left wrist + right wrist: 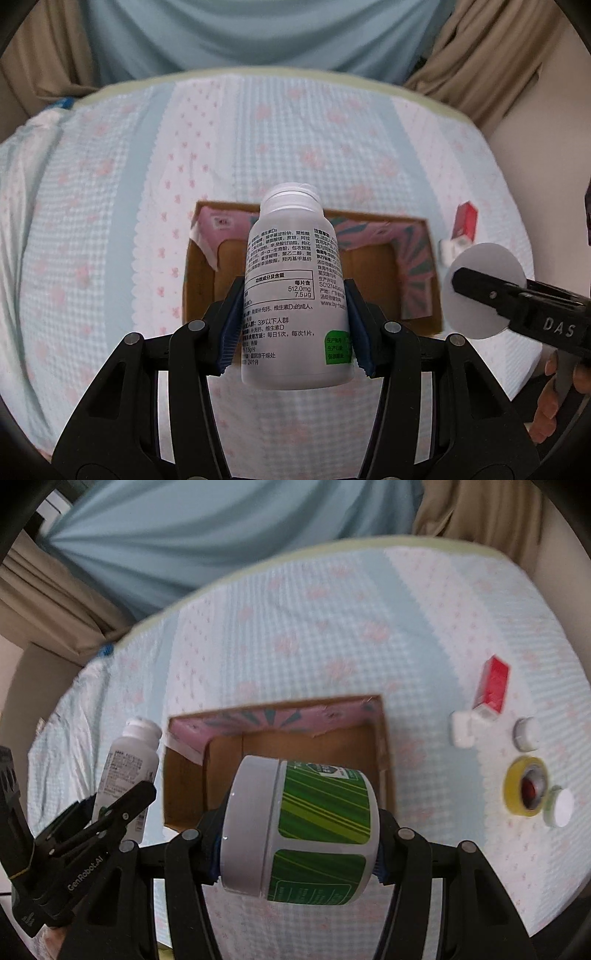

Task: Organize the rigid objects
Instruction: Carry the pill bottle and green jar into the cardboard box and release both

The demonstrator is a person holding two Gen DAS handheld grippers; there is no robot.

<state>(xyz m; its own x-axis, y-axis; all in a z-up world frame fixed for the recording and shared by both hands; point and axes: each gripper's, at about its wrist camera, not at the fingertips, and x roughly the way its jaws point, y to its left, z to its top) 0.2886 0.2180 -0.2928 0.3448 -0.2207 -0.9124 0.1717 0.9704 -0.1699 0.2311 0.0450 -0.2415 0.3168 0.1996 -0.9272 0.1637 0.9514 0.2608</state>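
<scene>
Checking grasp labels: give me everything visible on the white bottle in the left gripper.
The white bottle looks like matte plastic, a cylinder with a narrower ribbed neck or cap at the far end. Its label carries dense black Chinese print, a dosage table and a green patch near the base. The left gripper clamps its lower body between blue pads, clear of the bedding, neck pointing away toward the cardboard box.

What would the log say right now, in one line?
left gripper: shut on white bottle | right gripper: shut on green-label jar | cardboard box: open, beyond both | bedspread: small items right
</scene>
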